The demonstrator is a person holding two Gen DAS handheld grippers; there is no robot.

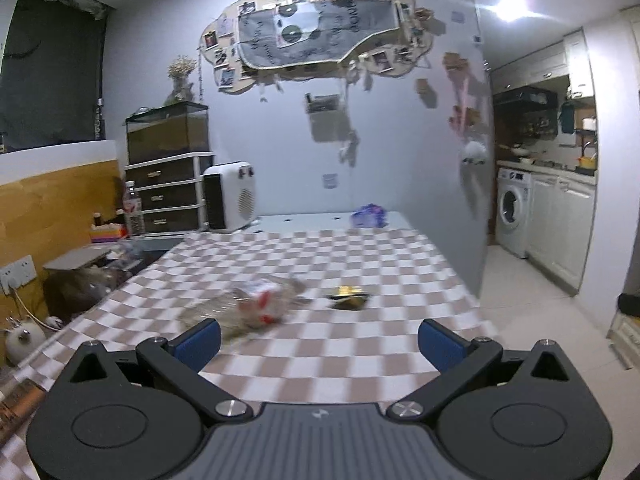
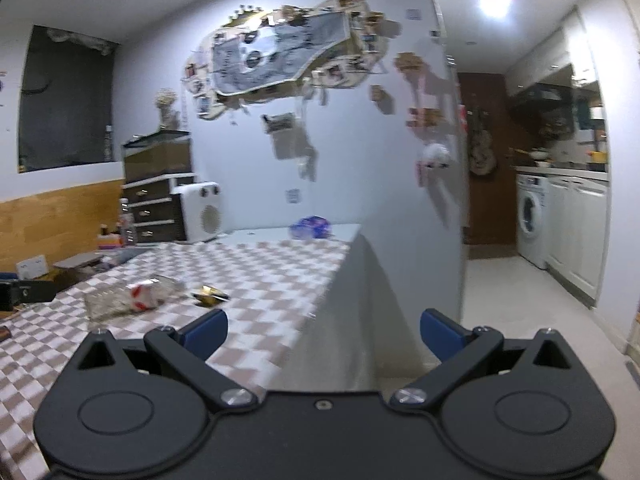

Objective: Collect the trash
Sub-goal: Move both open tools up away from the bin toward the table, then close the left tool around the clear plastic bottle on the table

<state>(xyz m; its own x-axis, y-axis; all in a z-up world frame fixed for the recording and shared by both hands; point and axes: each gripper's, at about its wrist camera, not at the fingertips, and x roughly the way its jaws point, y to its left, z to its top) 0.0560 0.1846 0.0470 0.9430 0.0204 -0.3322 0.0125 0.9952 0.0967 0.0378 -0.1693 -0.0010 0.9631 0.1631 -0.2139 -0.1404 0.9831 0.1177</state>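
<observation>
A crushed clear plastic bottle with a red-and-white label lies on the checkered tablecloth. Just to its right sits a small gold-and-dark wrapper. A purple plastic bag rests at the table's far end. My left gripper is open above the near part of the table, the bottle just ahead of its left finger. My right gripper is open over the table's right edge, holding nothing.
A white heater and a drawer unit stand at the far left. Clutter and a water bottle sit left of the table. On the right lies open tiled floor leading to a washing machine and kitchen cabinets.
</observation>
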